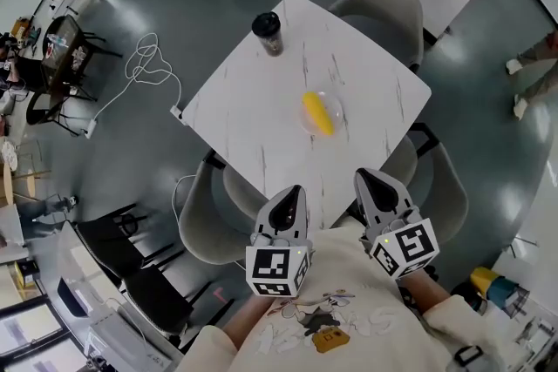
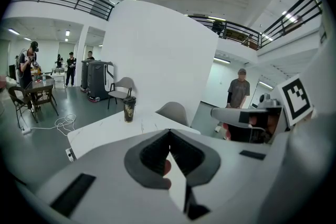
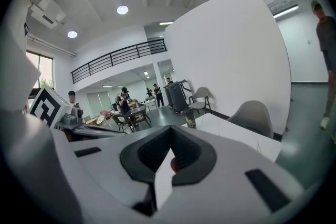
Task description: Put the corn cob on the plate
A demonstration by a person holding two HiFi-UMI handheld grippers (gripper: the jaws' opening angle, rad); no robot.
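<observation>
The square white table (image 1: 253, 100) has faint marble veining and stands cornerwise to the person on a glossy grey floor (image 1: 131, 152). The corn cob (image 1: 317, 113) lies on the clear plate (image 1: 336, 105), right of the table's middle. A dark lidded cup (image 1: 268, 32) stands upright near the far corner, well apart from the plate. 3 grey shell chairs ring the table: 1 at the far side (image 1: 379, 9), 1 at the near left (image 1: 202, 226) and 1 at the right (image 1: 443, 187). A white cable (image 1: 148, 65) loops over the floor left of the table. A tall white wall panel (image 2: 157, 55) rises beyond the table, and a railed balcony runs under the ceiling lights. At the far left, people stand around another table with dark chairs. Both tools are held close to the person's chest at the near edge of the table, well apart from the corn cob. The left gripper (image 1: 295, 189) is clenched with nothing between its jaws, and the right gripper (image 1: 363, 176) is likewise clenched and empty.
</observation>
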